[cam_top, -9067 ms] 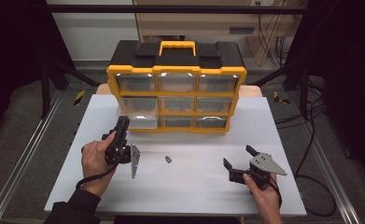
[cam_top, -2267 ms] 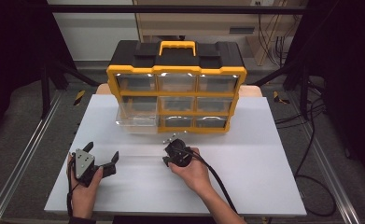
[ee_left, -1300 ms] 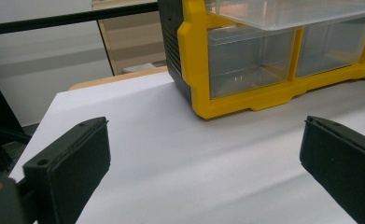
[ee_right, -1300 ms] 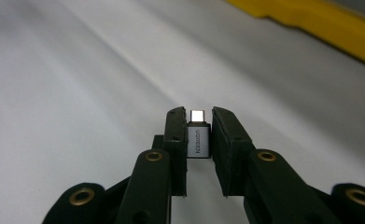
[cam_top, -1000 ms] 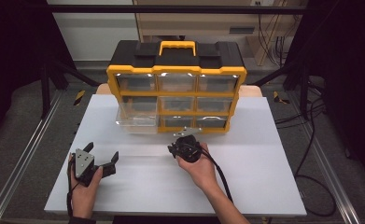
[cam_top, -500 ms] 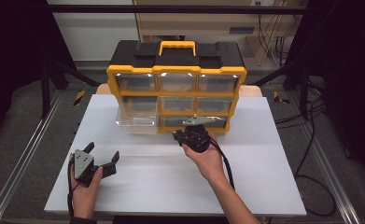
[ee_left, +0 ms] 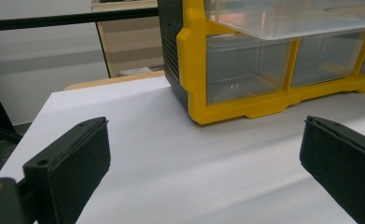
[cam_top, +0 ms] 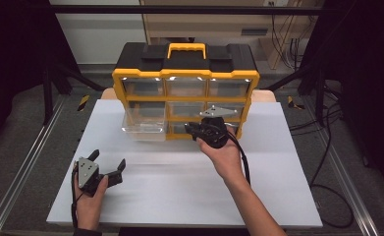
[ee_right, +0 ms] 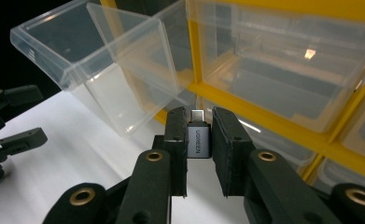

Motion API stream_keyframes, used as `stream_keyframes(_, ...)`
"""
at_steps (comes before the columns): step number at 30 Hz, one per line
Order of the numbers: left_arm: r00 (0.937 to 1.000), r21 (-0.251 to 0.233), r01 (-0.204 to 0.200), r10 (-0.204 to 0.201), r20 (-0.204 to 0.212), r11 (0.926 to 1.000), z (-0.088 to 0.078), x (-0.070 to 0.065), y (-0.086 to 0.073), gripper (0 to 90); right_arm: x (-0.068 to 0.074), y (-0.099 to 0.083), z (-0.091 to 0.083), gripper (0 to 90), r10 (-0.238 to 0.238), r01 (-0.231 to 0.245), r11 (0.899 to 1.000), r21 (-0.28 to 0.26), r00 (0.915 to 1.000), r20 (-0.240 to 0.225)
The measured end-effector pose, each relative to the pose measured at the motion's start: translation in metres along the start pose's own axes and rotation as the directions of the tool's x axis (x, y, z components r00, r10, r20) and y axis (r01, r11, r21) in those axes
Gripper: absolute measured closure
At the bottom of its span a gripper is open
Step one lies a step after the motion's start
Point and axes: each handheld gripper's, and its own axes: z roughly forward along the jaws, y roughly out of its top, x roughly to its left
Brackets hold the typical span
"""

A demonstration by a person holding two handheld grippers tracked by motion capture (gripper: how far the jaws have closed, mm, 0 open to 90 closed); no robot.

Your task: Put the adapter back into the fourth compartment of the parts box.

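Item: grey adapter (ee_right: 199, 140), pinched in my right tool (ee_right: 200, 145).
Long axis along the jaws, plug end toward the organiser (cam_top: 185, 81), beside its pulled-out drawer (ee_right: 96, 60); left tool (cam_top: 106, 167) spread, on surface (cam_top: 179, 191).

Left hand (cam_top: 89, 189) sits low at the near left, palm wrapped around the left gripper (cam_top: 108, 169), forearm coming in from the bottom edge. Its jaws stand wide apart with nothing between them (left gripper view shows the two black pads far to either side). Right arm reaches forward and up from bottom centre, wrist extended, right hand (cam_top: 224, 155) gripping the right gripper (cam_top: 193, 130) raised off the surface, jaws pointing toward the left. Right gripper (ee_right: 200, 135) jaws are pinched in tight, pads (ee_right: 176, 140) pressing both sides of a small grey adapter (ee_right: 199, 137).
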Motion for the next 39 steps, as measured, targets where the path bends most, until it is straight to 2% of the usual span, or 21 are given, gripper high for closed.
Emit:
stream_keyframes(9,1.0,0.001,-0.004,0.004,0.004,1.0,0.001,-0.001,0.0,1.4,0.002,0.019,-0.011,76.2,-0.007,0.007,0.999,-0.039,0.9999,-0.014)
stream_keyframes(11,1.0,0.002,0.0,0.0,-0.005,1.0,0.001,-0.001,0.001,1.4,0.002,0.024,-0.014,76.2,-0.013,0.013,0.999,-0.046,0.9999,-0.008)
stream_keyframes(20,0.9999,0.001,0.008,-0.008,0.006,1.0,0.003,-0.001,0.0,1.4,0.003,0.034,-0.019,76.1,-0.031,0.031,0.998,-0.056,0.9995,0.011)
stream_keyframes(23,0.9998,0.003,0.015,-0.015,0.01,0.9999,0.004,-0.001,0.001,1.5,0.002,0.034,-0.018,76.1,-0.013,0.014,0.999,-0.05,0.9999,0.008)
stream_keyframes(27,0.9998,0.003,0.014,-0.014,0.016,0.9999,0.002,-0.001,0.002,1.5,0.004,0.035,-0.017,76.2,-0.015,0.015,0.999,-0.052,0.9999,0.002)
stream_keyframes(31,0.9997,0.004,0.018,-0.018,0.015,0.9998,0.001,0.001,0.001,1.5,0.007,0.041,-0.017,76.2,-0.004,0.004,0.998,-0.07,0.9999,-0.009)
stream_keyframes(39,0.9997,0.004,0.021,-0.021,0.013,0.9998,0.0,0.003,0.0,1.5,0.014,0.05,-0.013,76.2,-0.014,0.013,0.996,-0.084,0.9999,-0.006)
